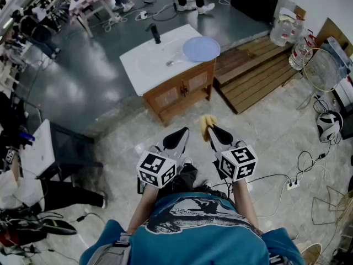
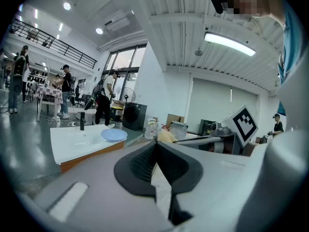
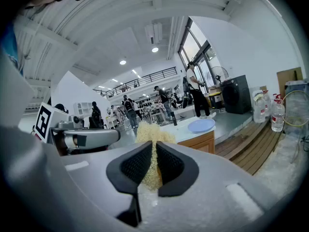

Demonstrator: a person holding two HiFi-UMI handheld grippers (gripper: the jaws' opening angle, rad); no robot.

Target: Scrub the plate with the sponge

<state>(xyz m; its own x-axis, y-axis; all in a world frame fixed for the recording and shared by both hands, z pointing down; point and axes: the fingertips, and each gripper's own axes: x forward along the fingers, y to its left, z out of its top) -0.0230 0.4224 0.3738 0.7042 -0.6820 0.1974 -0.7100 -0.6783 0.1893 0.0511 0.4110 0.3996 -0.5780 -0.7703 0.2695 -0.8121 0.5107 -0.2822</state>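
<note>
Jaws of left gripper pressed together, empty. Right gripper clamped on yellow sponge. Pale blue plate at right corner of white counter, well apart from both grippers.

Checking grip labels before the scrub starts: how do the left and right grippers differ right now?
1. The right gripper is shut on the yellow sponge; the left gripper is shut with nothing between its jaws.
2. In the head view, the sponge sticks out past the right gripper's tips; the left gripper's tips are bare.
Shared: both are held side by side close to the person, well short of the blue plate on the white sink top.
</note>
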